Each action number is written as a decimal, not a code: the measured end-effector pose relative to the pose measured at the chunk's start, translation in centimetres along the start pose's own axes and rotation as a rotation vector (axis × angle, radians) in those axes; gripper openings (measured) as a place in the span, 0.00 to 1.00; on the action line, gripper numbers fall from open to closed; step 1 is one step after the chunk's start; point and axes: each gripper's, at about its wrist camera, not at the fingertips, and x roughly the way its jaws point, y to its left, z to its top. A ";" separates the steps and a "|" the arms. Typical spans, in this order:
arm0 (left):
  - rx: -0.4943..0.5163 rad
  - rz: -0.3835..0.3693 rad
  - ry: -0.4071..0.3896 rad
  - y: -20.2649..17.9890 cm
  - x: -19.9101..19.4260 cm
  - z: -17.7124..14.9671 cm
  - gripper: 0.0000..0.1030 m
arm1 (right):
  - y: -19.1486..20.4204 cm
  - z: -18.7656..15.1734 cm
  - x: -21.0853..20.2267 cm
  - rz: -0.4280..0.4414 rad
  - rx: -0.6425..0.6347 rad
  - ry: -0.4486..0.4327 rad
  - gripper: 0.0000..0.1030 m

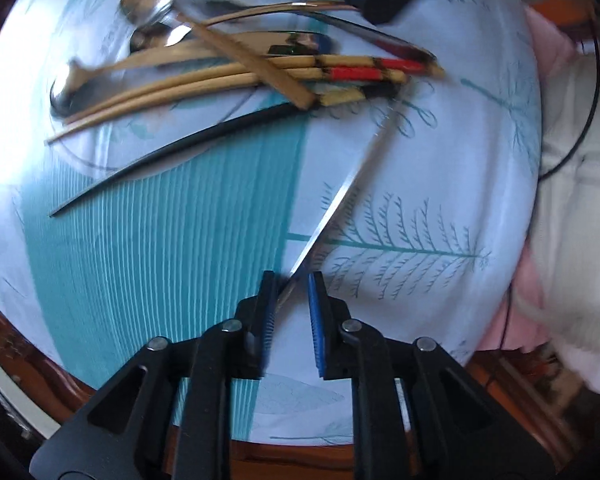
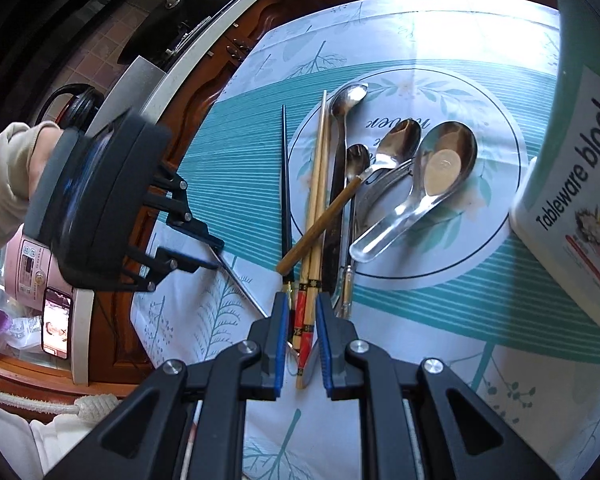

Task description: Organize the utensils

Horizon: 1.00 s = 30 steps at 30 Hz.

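A pile of utensils lies on a teal and white placemat: steel spoons, a wooden-handled spoon, a black chopstick and wooden chopsticks with red and black ends. My right gripper is open, its blue pads on either side of the wooden chopsticks' decorated ends. A lone metal chopstick lies apart on the mat. Its near end sits between the fingers of my left gripper, which is open with a gap wider than the stick.
A white and green "Tableware block" box stands at the right of the mat. Past the table's wooden edge are a pink cooker, a phone and a person's sleeve. Cloth and a cable lie beside the mat.
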 end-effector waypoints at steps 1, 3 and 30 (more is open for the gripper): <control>0.020 0.016 -0.001 -0.5 0.2 -0.5 0.17 | 0.1 -0.1 -0.1 0.000 0.002 -0.001 0.13; -0.027 -0.038 0.037 0.2 0.5 -1.2 0.06 | 0.3 -0.4 -0.2 -0.001 0.004 -0.005 0.13; -1.301 -0.299 -0.196 -3.2 5.0 -25.8 0.04 | 5.3 7.7 0.2 -0.080 -0.074 -0.042 0.13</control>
